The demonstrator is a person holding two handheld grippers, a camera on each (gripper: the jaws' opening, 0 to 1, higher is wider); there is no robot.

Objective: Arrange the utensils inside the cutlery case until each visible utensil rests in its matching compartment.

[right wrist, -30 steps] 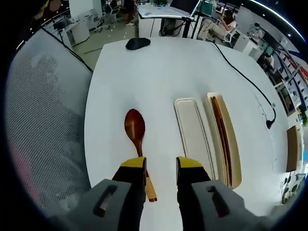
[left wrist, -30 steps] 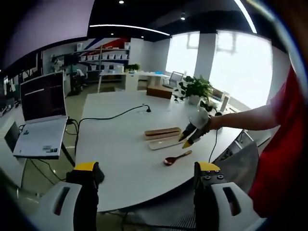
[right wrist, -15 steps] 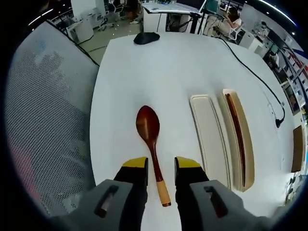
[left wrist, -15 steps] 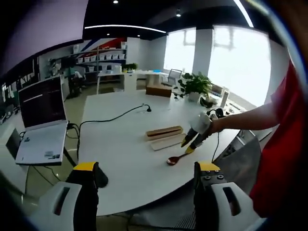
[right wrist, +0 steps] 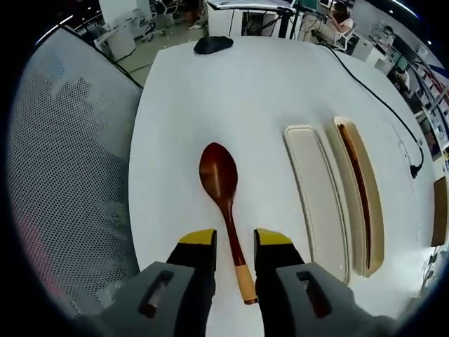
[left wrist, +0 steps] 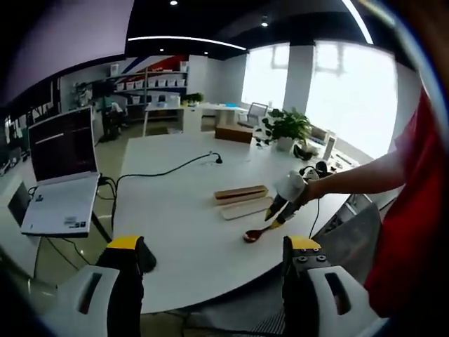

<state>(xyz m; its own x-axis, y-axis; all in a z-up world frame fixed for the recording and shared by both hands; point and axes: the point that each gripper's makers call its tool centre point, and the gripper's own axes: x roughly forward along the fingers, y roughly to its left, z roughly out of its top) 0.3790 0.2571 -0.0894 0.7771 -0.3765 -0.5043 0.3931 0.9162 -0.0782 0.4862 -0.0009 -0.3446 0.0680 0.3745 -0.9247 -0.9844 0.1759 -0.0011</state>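
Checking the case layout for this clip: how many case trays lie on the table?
2. The pale empty tray lies right of the wooden spoon; the tan tray lies beside it on its far side, holding dark chopsticks. No others seen.

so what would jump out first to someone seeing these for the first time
The dark red wooden spoon lying on the white table, its handle running between the open jaws of the right gripper. Just beside it sit two long trays of the cutlery case, the farther one holding dark chopsticks. The left gripper hangs open off the table's edge.

chopsticks (right wrist: 359, 193) in the case (right wrist: 365, 210): count unclear.
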